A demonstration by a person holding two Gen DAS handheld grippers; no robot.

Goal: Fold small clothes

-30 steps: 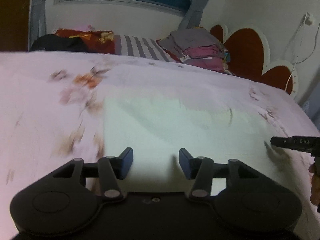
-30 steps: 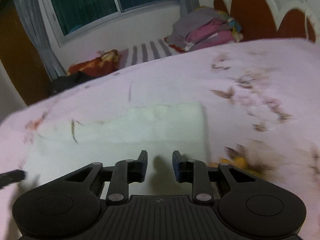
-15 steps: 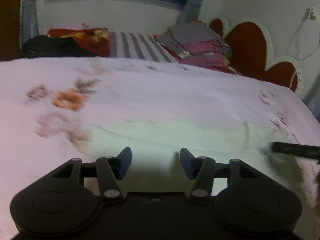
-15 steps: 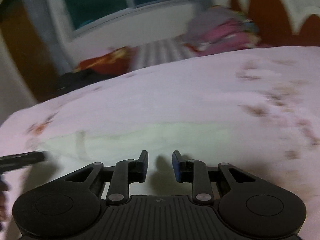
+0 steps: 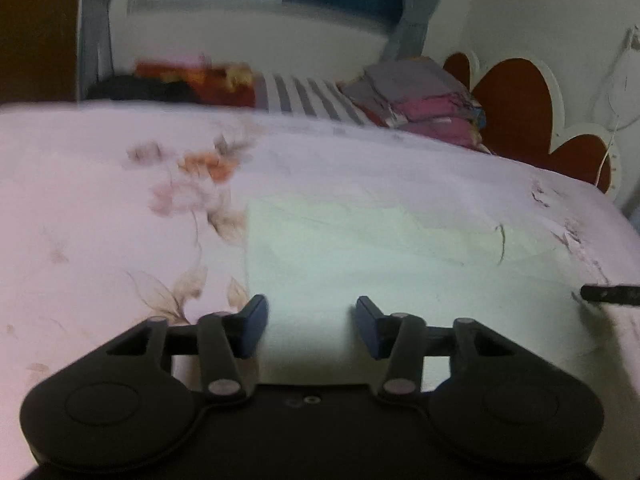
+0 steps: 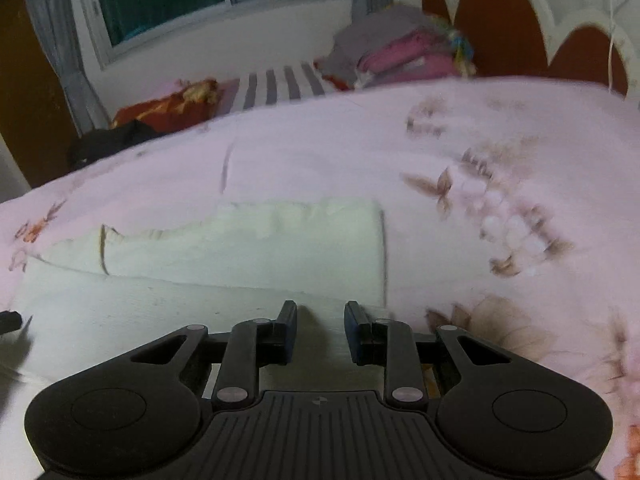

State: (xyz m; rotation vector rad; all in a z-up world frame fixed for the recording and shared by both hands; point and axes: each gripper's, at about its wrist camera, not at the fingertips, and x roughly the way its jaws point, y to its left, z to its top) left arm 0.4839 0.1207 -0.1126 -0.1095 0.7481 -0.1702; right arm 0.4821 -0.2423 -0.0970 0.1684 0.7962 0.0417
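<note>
Pale cream-white small garment [image 6: 224, 264] of soft, slightly nubbly cloth, lying flat on the pink floral bedsheet [image 6: 460, 152], partly folded: in my right wrist view an upper layer with a wavy far edge overlies a wider lower layer, and a straight fold edge closes it on the right. A thin brownish seam line shows near its left end.

My left gripper [image 5: 310, 320] hovers over the garment's near-left part, jaws spread with nothing between them; the cloth's straight left edge runs just beside the left finger. My right gripper [image 6: 320, 330] sits over the near-right corner, jaws parted by a narrower gap, also empty.

Only the left wrist view shows the right gripper's dark fingertip entering at the frame's right edge over the cloth; only the right wrist view shows the layered fold.

Bare sheet lies on every side of the garment. Well beyond, a stack of grey and pink folded clothes [image 5: 424, 100] rests by the red scalloped headboard [image 5: 520, 104].
</note>
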